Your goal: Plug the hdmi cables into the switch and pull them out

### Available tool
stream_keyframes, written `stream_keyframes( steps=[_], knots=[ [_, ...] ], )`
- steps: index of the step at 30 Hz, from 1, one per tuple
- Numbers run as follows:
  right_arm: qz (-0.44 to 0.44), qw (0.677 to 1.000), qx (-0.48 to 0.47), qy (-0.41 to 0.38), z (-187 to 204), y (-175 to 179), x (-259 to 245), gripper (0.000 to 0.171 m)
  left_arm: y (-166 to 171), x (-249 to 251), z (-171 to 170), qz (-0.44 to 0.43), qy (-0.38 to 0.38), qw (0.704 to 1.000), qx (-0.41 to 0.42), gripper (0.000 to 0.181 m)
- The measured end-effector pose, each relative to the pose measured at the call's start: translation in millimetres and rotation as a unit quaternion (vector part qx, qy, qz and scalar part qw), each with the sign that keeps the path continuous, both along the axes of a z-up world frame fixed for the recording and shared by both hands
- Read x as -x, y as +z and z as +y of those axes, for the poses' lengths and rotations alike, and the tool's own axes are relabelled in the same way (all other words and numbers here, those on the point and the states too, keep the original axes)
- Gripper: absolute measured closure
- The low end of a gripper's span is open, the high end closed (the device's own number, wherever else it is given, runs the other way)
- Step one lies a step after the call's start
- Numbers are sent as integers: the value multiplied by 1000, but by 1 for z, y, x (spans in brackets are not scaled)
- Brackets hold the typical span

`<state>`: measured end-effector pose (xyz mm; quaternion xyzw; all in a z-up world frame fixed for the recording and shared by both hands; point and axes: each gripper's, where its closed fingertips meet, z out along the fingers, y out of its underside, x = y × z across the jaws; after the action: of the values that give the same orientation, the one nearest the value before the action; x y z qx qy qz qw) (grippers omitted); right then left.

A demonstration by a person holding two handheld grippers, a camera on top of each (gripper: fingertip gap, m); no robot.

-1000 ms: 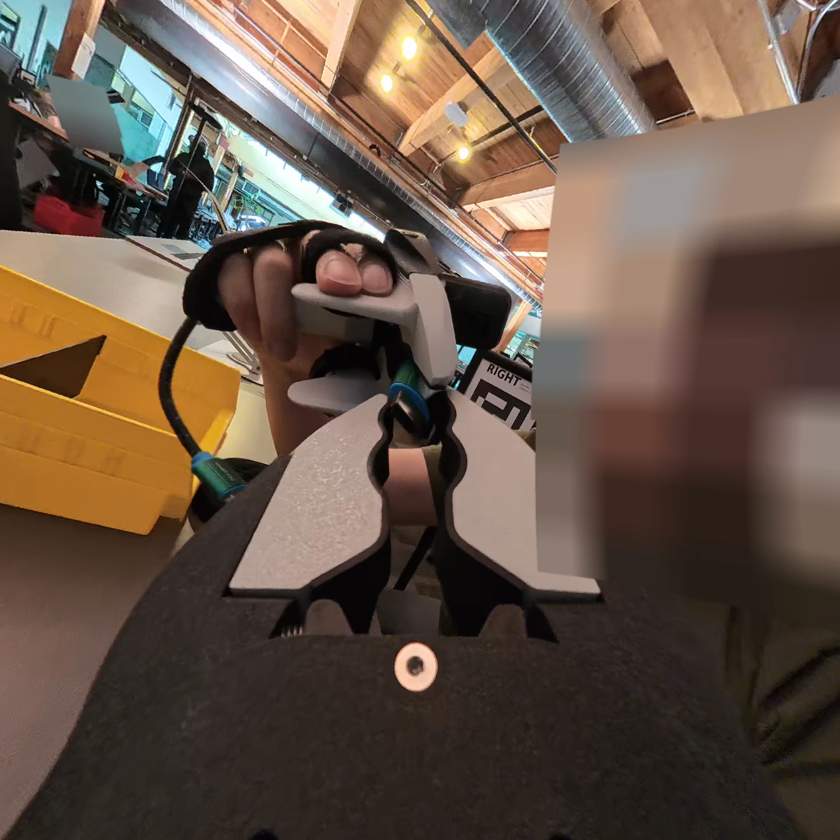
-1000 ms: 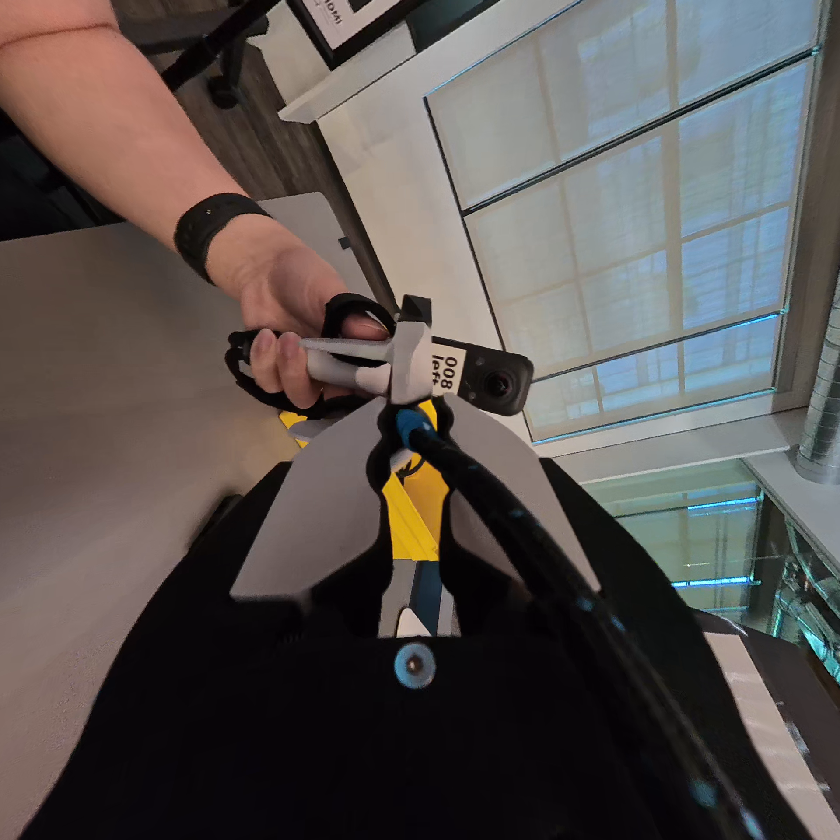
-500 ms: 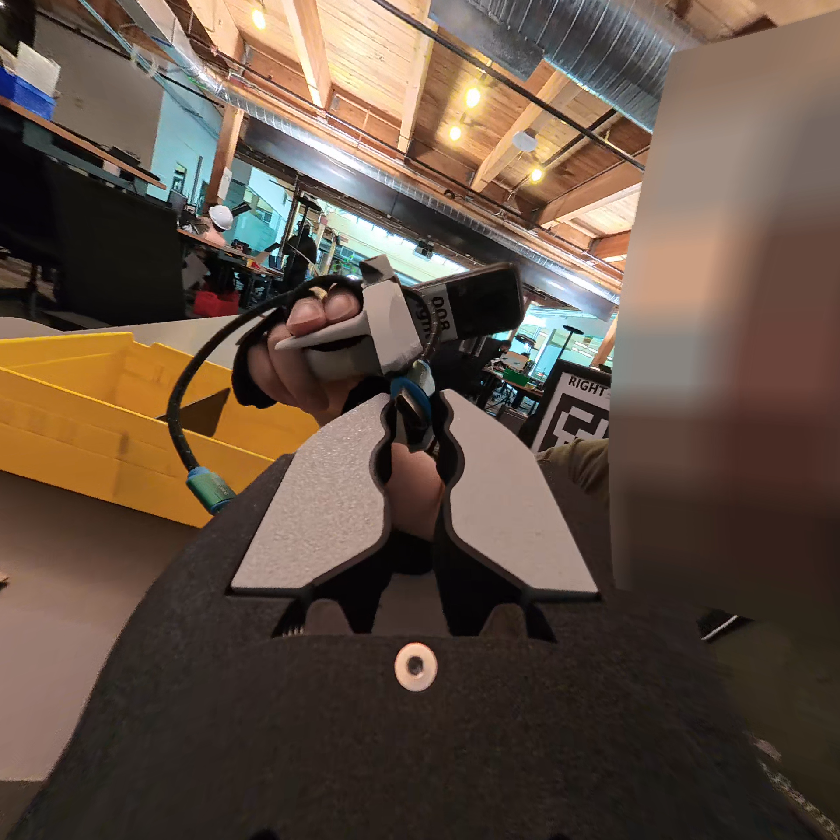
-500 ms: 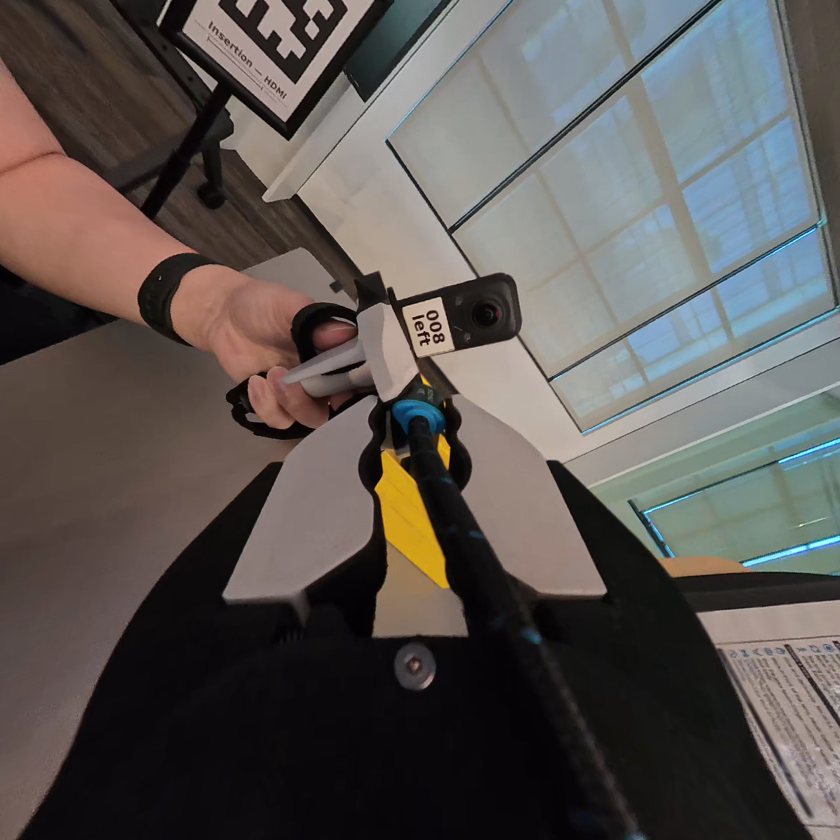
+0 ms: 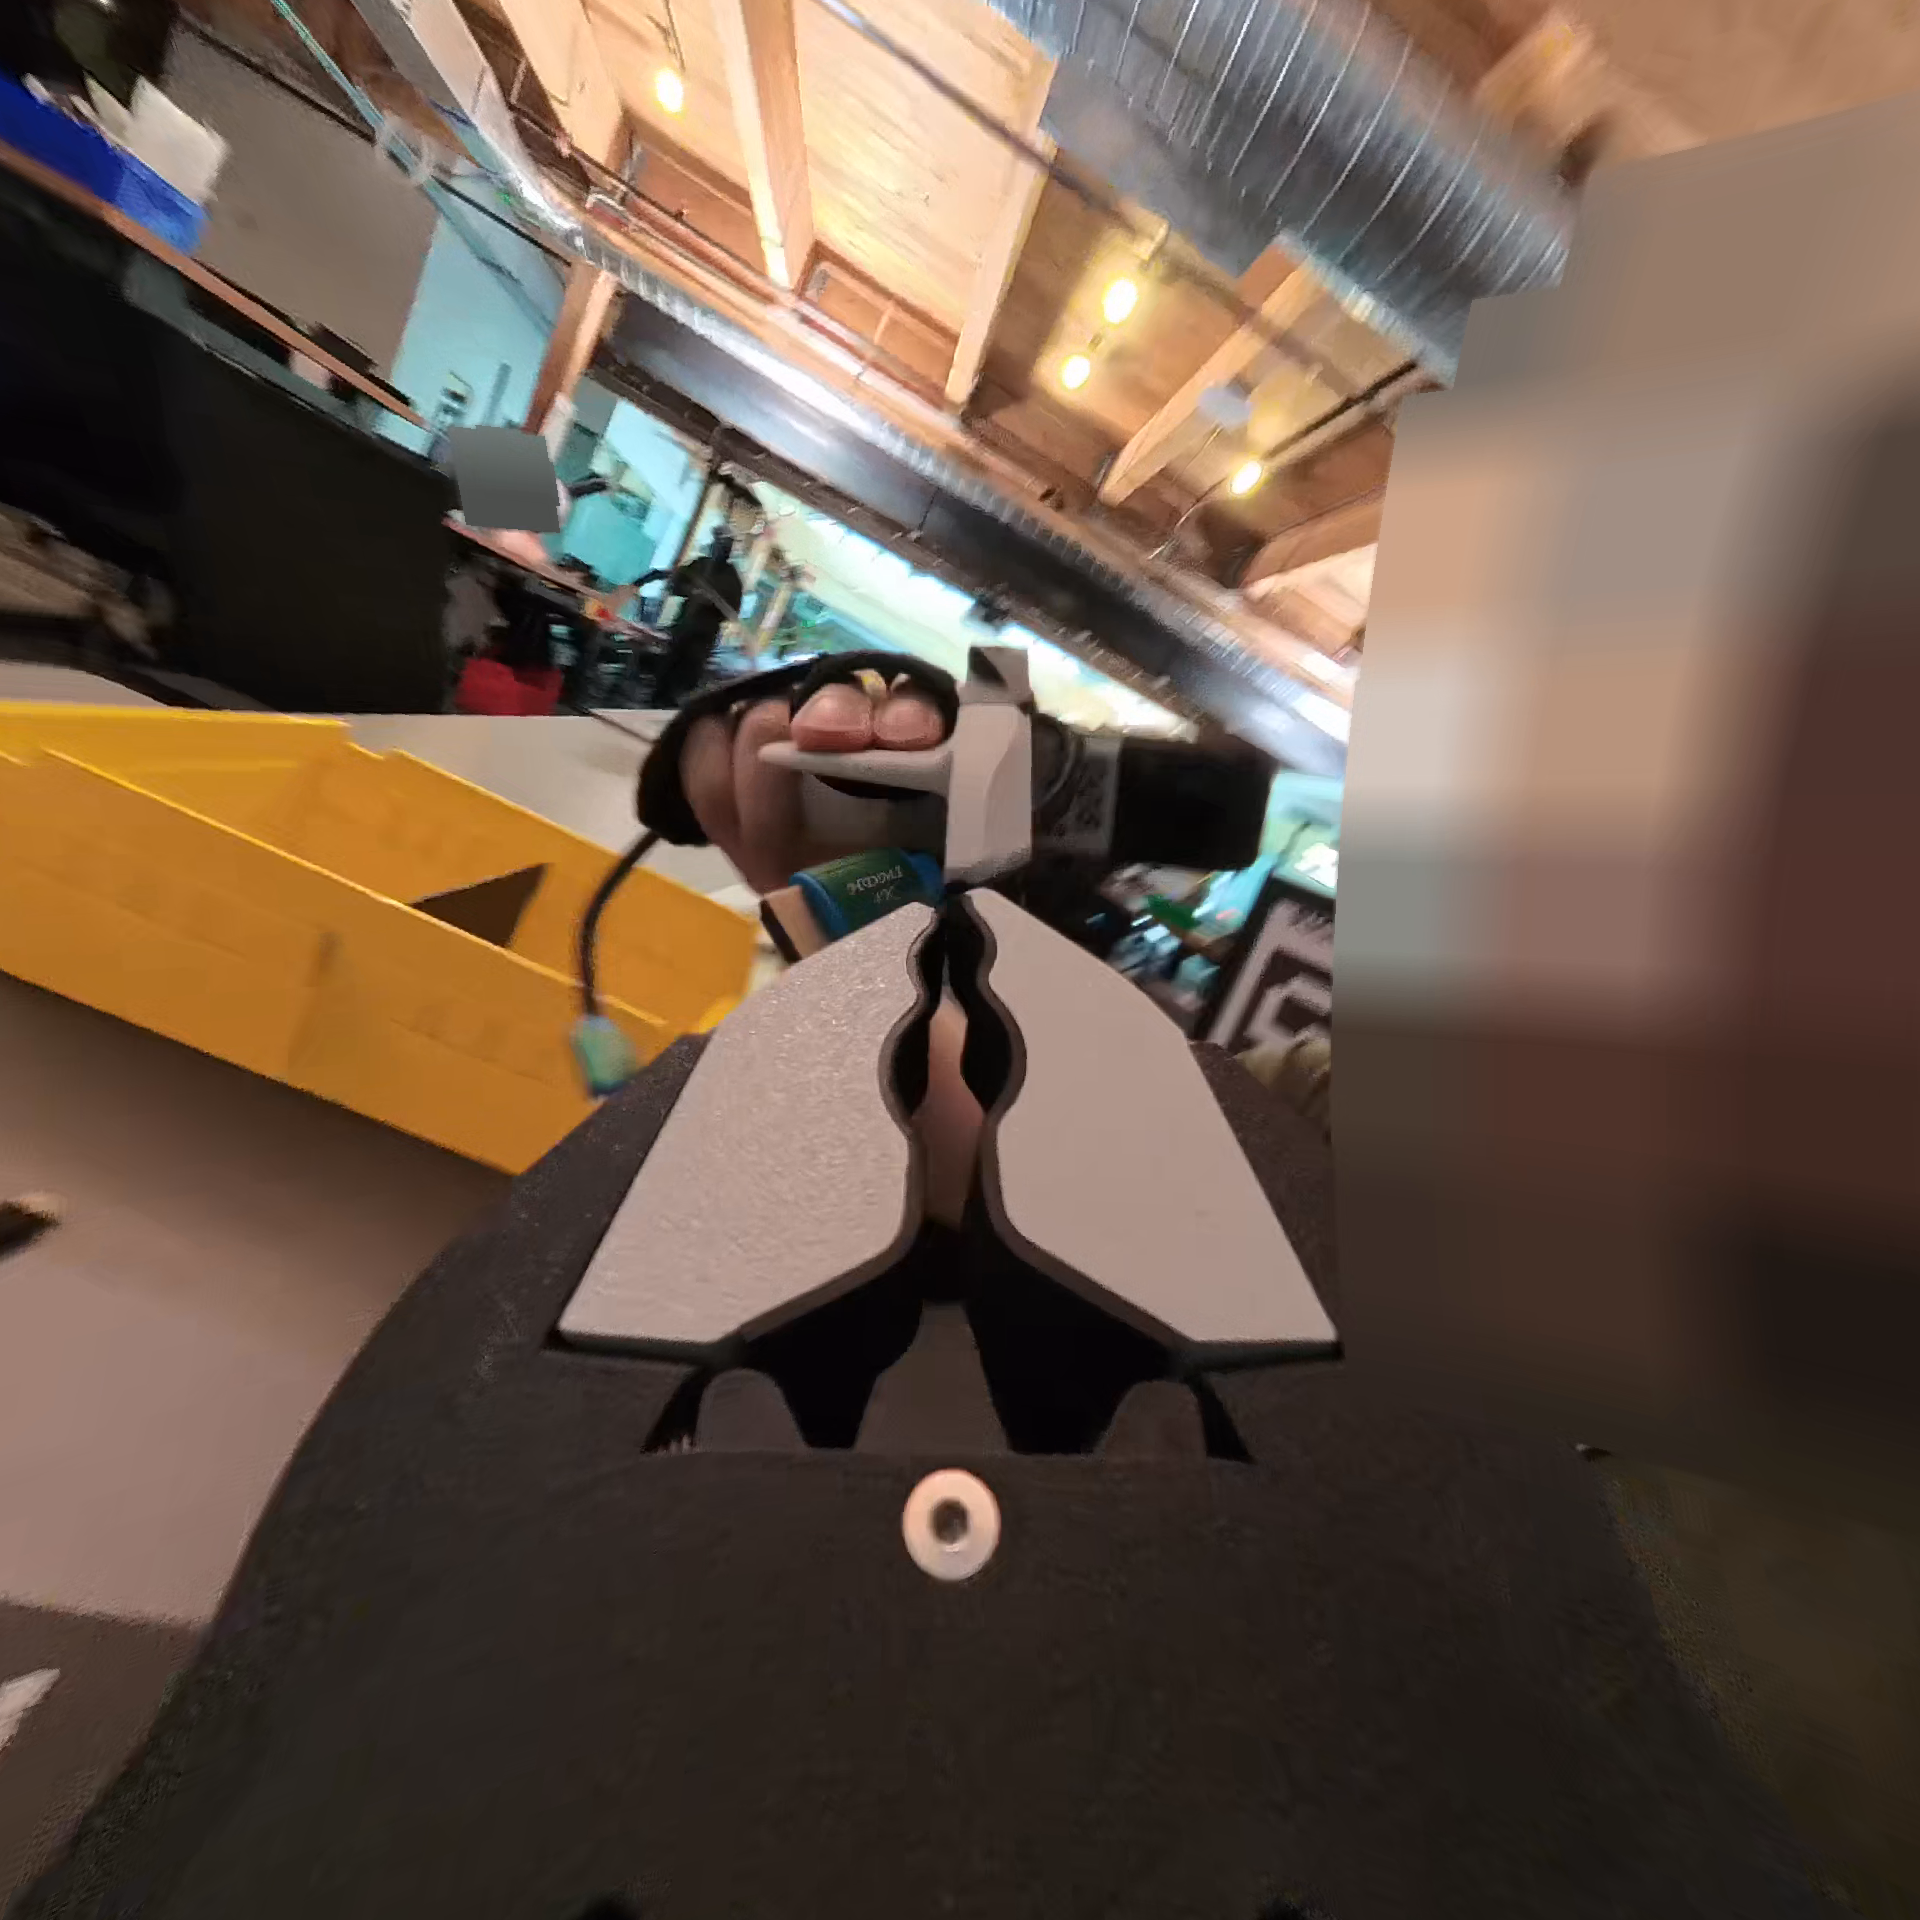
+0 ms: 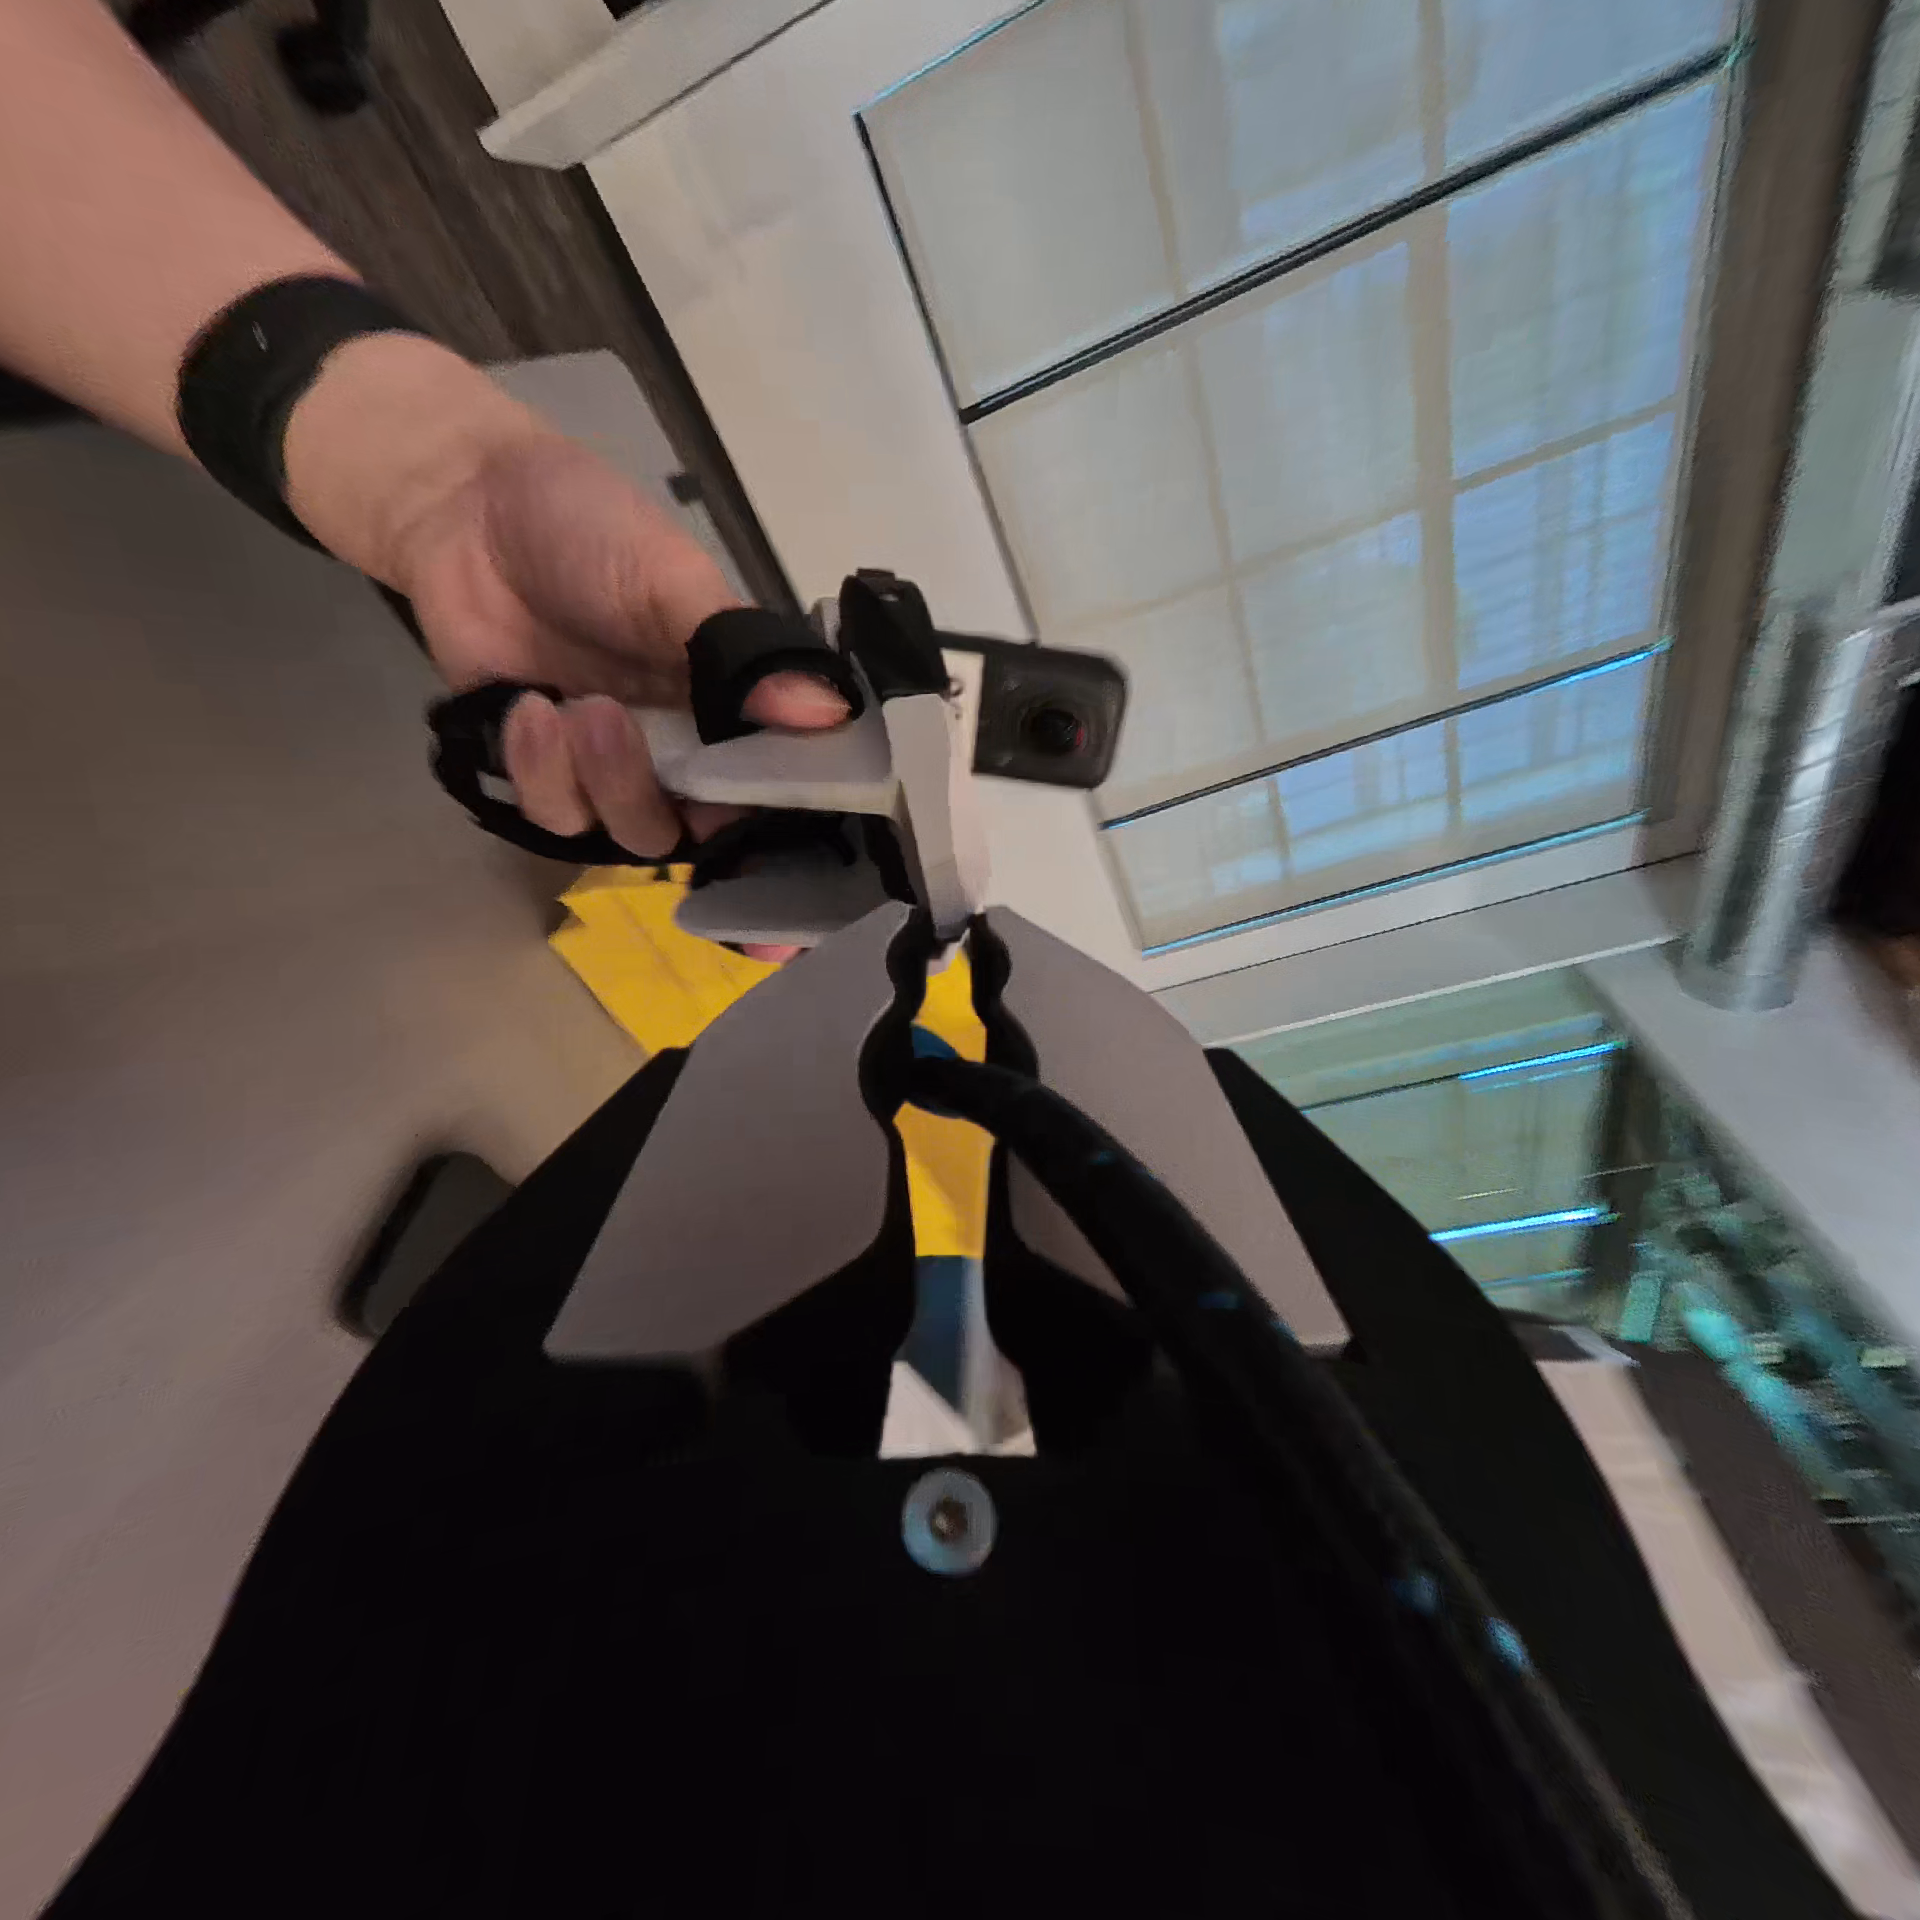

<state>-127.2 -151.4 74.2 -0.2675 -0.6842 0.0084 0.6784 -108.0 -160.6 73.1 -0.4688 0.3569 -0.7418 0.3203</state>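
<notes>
Two grippers face each other above a grey table (image 5: pixel 187 1299), each camera catching the other. In the left wrist view the left gripper (image 5: pixel 951 920) fills the lower frame, its grey fingers (image 5: pixel 790 1143) drawn almost together at the tips with nothing clearly between them. Just beyond those tips, at mid-frame, sits a teal connector (image 5: pixel 868 894) of the hdmi cable (image 5: pixel 613 914), beside the right gripper's (image 5: pixel 961 883) tip under a hand in black straps; the black cord loops down left of centre to a second teal plug (image 5: pixel 601 1051) hanging free and blurred. Farther back, the left of the frame holds a yellow bin (image 5: pixel 312 914) resting on the table.

In the right wrist view the right gripper (image 6: pixel 945 940) is clamped on the cable, which passes between its fingers near centre frame and runs off to the lower right. Beyond its tips the left gripper (image 6: pixel 951 909), held by a hand (image 6: pixel 540 582) with a black wristband, points back at the camera. A dark flat object at the left edge is too blurred to identify.
</notes>
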Motion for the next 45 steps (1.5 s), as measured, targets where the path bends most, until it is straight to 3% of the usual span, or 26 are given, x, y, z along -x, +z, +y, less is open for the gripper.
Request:
stream_keyframes(
  steps=[1,4,8,12,17,23,27,31,36,37,39,42,43,45],
  knots=[
    [-6,999,39,0,1,-3,1,163,-3,1,2,9,25,999,-37,179],
    [15,991,133,12,3,-5,9,163,-6,10,17,27,142,979,-146,154],
    [28,971,237,35,-3,-5,18,167,0,28,19,17,230,944,-235,150],
    [57,964,259,22,5,7,8,167,9,49,11,-32,226,948,-220,150],
    [64,924,371,64,-5,11,10,167,-23,31,8,76,260,902,-336,135],
    [76,861,482,141,-24,18,20,168,-9,9,-7,53,316,842,-434,150],
    [99,826,522,190,-30,28,16,168,-1,4,-15,46,306,846,-434,162],
    [107,816,532,197,-27,30,15,168,5,3,-20,30,288,865,-410,166],
    [119,783,573,212,-27,34,16,168,7,6,-18,43,315,838,-444,167],
    [121,782,573,212,-25,33,16,167,7,6,-17,54,315,836,-446,167],
    [124,795,546,233,-29,35,14,162,8,6,-18,67,280,870,-399,167],
    [117,888,385,221,-33,28,12,144,8,6,-26,89,168,942,-275,167],
    [122,924,304,199,-31,25,12,141,6,6,-27,105,134,955,-241,166],
    [129,957,185,180,-36,27,11,140,3,5,-31,127,70,972,-183,166]
  ],
)
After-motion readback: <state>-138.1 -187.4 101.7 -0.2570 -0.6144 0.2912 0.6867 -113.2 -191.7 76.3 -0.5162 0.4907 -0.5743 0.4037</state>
